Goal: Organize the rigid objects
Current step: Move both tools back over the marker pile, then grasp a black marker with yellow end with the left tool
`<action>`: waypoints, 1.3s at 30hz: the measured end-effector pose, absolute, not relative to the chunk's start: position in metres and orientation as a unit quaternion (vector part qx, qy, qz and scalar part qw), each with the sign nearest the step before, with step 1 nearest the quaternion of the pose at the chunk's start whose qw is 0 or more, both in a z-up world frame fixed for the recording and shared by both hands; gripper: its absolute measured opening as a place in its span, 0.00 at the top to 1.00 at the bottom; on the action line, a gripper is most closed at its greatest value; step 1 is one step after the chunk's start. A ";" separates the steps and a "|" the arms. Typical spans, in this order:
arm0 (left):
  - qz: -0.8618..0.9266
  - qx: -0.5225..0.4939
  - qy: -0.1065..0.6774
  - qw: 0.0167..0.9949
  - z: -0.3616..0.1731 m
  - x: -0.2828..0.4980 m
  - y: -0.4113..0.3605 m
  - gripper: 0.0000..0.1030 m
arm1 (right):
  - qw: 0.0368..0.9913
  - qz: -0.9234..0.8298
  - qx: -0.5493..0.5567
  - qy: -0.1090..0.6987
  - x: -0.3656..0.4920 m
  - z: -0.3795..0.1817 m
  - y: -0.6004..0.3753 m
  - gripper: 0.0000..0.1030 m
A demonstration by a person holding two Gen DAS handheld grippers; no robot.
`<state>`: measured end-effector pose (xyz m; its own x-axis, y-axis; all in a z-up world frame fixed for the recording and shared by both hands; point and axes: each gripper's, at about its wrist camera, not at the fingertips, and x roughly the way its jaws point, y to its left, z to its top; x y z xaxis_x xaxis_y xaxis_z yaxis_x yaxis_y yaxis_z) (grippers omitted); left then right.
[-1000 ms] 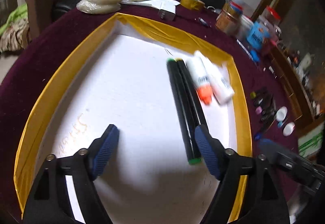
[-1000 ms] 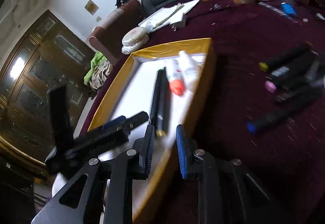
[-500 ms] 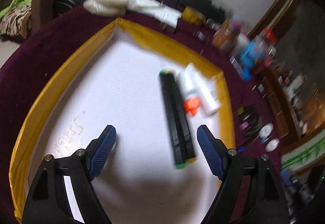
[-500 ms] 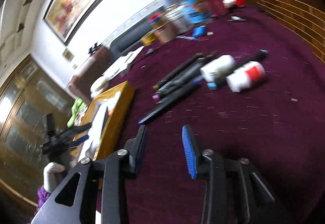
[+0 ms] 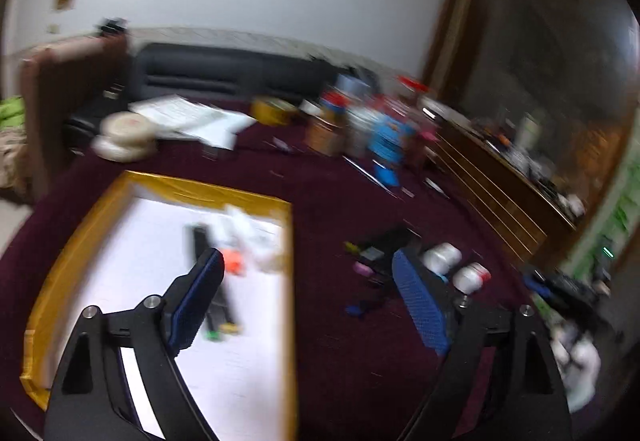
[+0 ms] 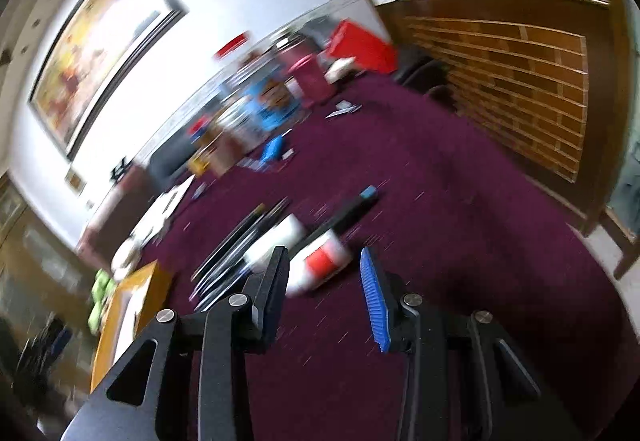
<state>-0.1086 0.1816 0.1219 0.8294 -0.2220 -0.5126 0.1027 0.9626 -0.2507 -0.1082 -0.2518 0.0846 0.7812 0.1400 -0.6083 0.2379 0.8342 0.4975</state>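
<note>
A yellow-rimmed tray point(image 5: 68, 265) with a white floor holds two black markers point(image 5: 218, 305) and white tubes, one orange-capped point(image 5: 234, 263). My left gripper point(image 5: 306, 261) hangs above the tray's right rim; its jaws are opening and nothing is between them. On the maroon cloth to the right lie several dark markers point(image 5: 380, 245) and two white bottles point(image 5: 440, 257). In the right wrist view, my right gripper point(image 6: 323, 261) is open, low over the cloth. The red-banded white bottle point(image 6: 324, 261) lies just past its tips, untouched. Dark markers point(image 6: 236, 245) lie to its left.
Jars and boxes point(image 5: 360, 129) crowd the far side of the table, with a tape roll point(image 5: 272, 111) and papers point(image 5: 188, 117). A wooden sideboard point(image 6: 520, 81) runs along the right. A white-gloved hand point(image 5: 580, 357) shows at the right edge. All is motion-blurred.
My left gripper rose and swung right, from over the tray's floor to its right rim. My right gripper swept from the tray to the bottles on the cloth, and its jaws widened.
</note>
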 end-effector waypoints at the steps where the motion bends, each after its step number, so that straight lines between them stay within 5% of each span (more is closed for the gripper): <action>1: -0.102 -0.103 0.287 0.947 0.123 -0.107 0.173 0.16 | 0.898 -0.035 0.292 0.328 -0.103 0.082 -0.259 0.68; 6: -0.153 -0.058 0.366 0.916 0.101 -0.076 0.118 0.16 | 0.886 -0.066 0.316 0.333 -0.075 0.061 -0.289 0.68; 22: -0.157 0.112 0.408 0.892 0.046 0.070 -0.009 0.16 | 0.866 -0.036 0.343 0.363 -0.065 0.026 -0.299 0.62; 24: -0.159 0.132 0.443 0.872 0.027 0.087 -0.022 0.21 | 0.867 -0.033 0.336 0.368 -0.064 0.025 -0.297 0.61; 26: -0.171 0.125 0.459 0.863 0.018 0.089 -0.025 0.48 | 0.867 -0.031 0.332 0.369 -0.063 0.025 -0.296 0.61; 28: -0.181 0.132 0.463 0.857 0.015 0.082 -0.028 0.59 | 0.868 -0.035 0.327 0.373 -0.062 0.025 -0.294 0.61; 39: -0.235 0.109 0.479 0.839 0.019 -0.011 -0.006 0.61 | 0.870 -0.041 0.317 0.376 -0.061 0.025 -0.291 0.61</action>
<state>-0.0109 -0.0062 0.0193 0.4302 -0.2900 -0.8549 0.4992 0.8654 -0.0423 -0.0609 -0.2910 0.0251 0.7135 0.1675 -0.6804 0.3100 0.7953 0.5209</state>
